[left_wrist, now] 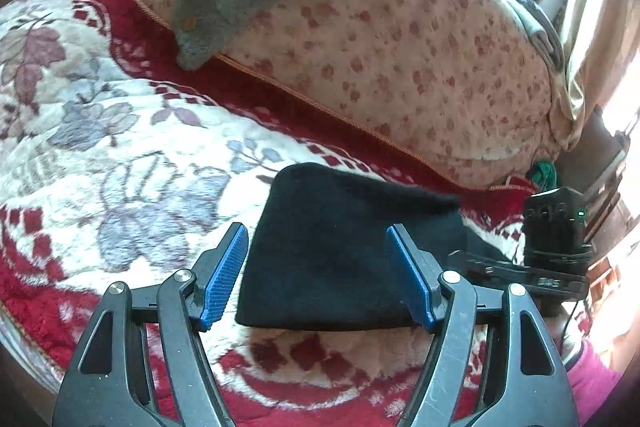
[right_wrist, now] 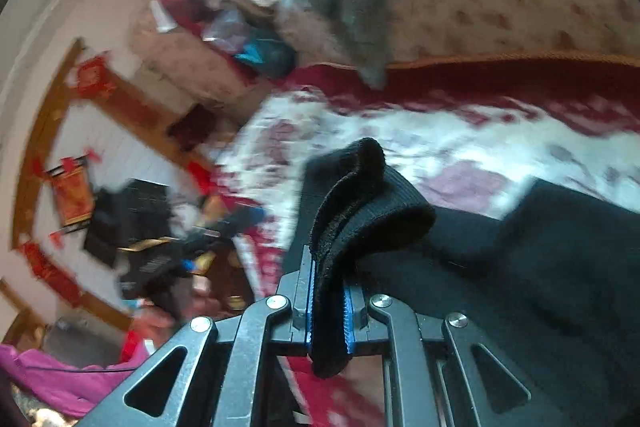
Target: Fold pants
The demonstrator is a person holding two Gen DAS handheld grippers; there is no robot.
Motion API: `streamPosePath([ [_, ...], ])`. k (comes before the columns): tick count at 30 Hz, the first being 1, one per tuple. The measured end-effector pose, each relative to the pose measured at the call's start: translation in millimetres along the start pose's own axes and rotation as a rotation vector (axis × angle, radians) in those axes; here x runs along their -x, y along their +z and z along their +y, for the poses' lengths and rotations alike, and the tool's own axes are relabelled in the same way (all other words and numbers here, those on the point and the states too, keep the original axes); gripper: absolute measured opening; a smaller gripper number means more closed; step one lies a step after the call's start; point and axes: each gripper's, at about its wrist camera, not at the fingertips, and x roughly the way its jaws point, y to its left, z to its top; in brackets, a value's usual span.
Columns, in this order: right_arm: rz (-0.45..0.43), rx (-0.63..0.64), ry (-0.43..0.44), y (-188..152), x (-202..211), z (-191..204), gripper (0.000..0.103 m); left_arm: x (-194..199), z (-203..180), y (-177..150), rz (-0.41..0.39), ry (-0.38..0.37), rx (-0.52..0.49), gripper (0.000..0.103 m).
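Left gripper (left_wrist: 316, 275): fingers spread wide, nothing between them, poised over the near folded edge of the black pants (left_wrist: 336, 259).
Right gripper (right_wrist: 328, 311): fingers clamped on a bunched ribbed hem of the pants, cloth draping off to their right.
Pants: lying on the floral blanket (left_wrist: 120, 147).
Open room: bare blanket left of the left fingers; spotted quilt (left_wrist: 400, 47) bounds the far side.
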Motion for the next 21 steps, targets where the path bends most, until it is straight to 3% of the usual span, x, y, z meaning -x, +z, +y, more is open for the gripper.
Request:
streamPosePath([
  [3,0.006,-0.020,-0.087,-7.9,5.2,-18.2,0.010,-18.9,-14.7,-0.6,0.038,0.004,-0.037,0.071],
  [9,0.033,-0.036,-0.122,-15.2,10.4,-29.8,0.010,-60.1,-31.7,-0.9,0.091,0.049,-0.095,0.071],
  [13,0.064,-0.045,-0.158,-20.0,0.6,-41.7,0.010,-85.5,-14.8,0.5,0.102,0.160,-0.057,0.071],
  [14,0.064,-0.047,-0.158,-19.7,-2.1,-43.3,0.010,-93.8,-6.2,-0.4,0.135,0.167,-0.029,0.073],
  [16,0.053,-0.043,-0.165,-18.5,-1.1,-44.0,0.010,-100.6,9.8,-3.4,0.179,0.107,0.064,0.073],
  [18,0.058,-0.051,-0.182,-17.4,4.1,-41.6,0.014,-89.8,10.9,-1.3,0.159,0.086,0.083,0.073],
  [21,0.021,-0.044,-0.266,-15.7,27.6,-33.4,0.020,-60.3,-6.7,4.1,0.069,0.143,-0.004,0.073],
])
